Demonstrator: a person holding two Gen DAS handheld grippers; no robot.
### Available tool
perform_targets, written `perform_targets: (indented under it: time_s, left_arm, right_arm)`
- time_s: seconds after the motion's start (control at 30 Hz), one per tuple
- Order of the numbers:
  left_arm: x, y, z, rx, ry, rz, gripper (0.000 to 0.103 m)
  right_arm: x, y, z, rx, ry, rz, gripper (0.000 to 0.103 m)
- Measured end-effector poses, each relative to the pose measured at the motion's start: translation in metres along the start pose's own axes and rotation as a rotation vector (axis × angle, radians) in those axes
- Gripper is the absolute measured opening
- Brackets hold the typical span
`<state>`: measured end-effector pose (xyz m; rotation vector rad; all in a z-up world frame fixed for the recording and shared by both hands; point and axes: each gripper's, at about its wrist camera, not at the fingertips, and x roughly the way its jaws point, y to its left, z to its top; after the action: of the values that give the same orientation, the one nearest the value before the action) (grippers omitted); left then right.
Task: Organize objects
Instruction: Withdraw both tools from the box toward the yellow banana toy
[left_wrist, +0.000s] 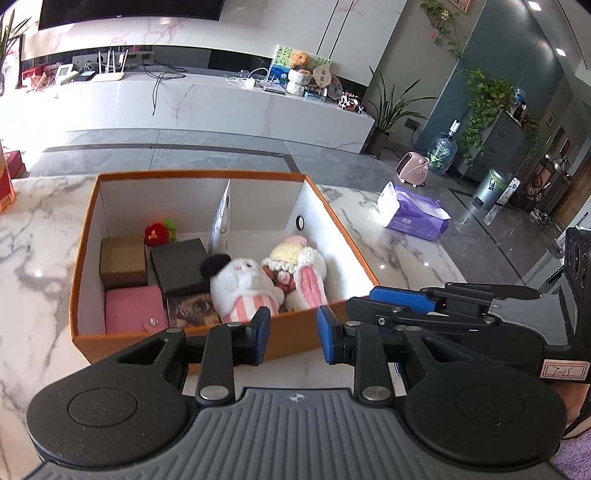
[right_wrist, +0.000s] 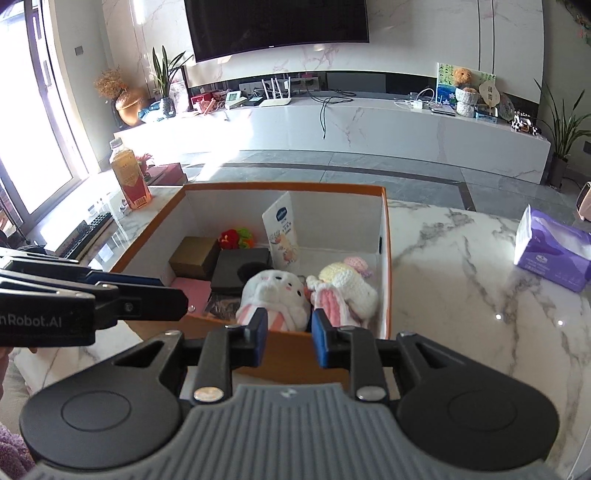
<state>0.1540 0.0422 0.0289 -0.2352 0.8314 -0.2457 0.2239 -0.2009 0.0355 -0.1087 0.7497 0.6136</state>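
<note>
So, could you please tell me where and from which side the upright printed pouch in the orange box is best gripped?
Probably by its top edge, coming straight down. The pouch stands thin and upright, leaning on the cardboard divider, so only its top is free; the black box and white plush bunny crowd its base. The open right gripper could close across its flat faces.

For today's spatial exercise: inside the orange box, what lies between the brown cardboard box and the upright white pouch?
The black box lies between the brown cardboard box and the white pouch, clearest in the left wrist view.
</note>
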Motion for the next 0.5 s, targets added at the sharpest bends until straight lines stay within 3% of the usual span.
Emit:
perform_targets:
  time_s: [0.2, 0.37, 0.5]
  left_arm:
    - [0.009, -0.006, -0.037, -0.049, 0.065, -0.034, 0.033]
    - [0.017, -0.017, -0.065, -0.044, 0.100, -0.003, 0.037]
    - [0.022, -0.024, -0.078, -0.058, 0.126, -0.018, 0.042]
  right_arm:
    - [-0.020, -0.015, -0.044, 0.017, 0.027, -0.070, 0.033]
    - [-0.026, -0.033, -0.077, 0.049, 0.070, -0.108, 0.037]
    - [-0.025, -0.043, -0.096, 0.069, 0.108, -0.124, 0.043]
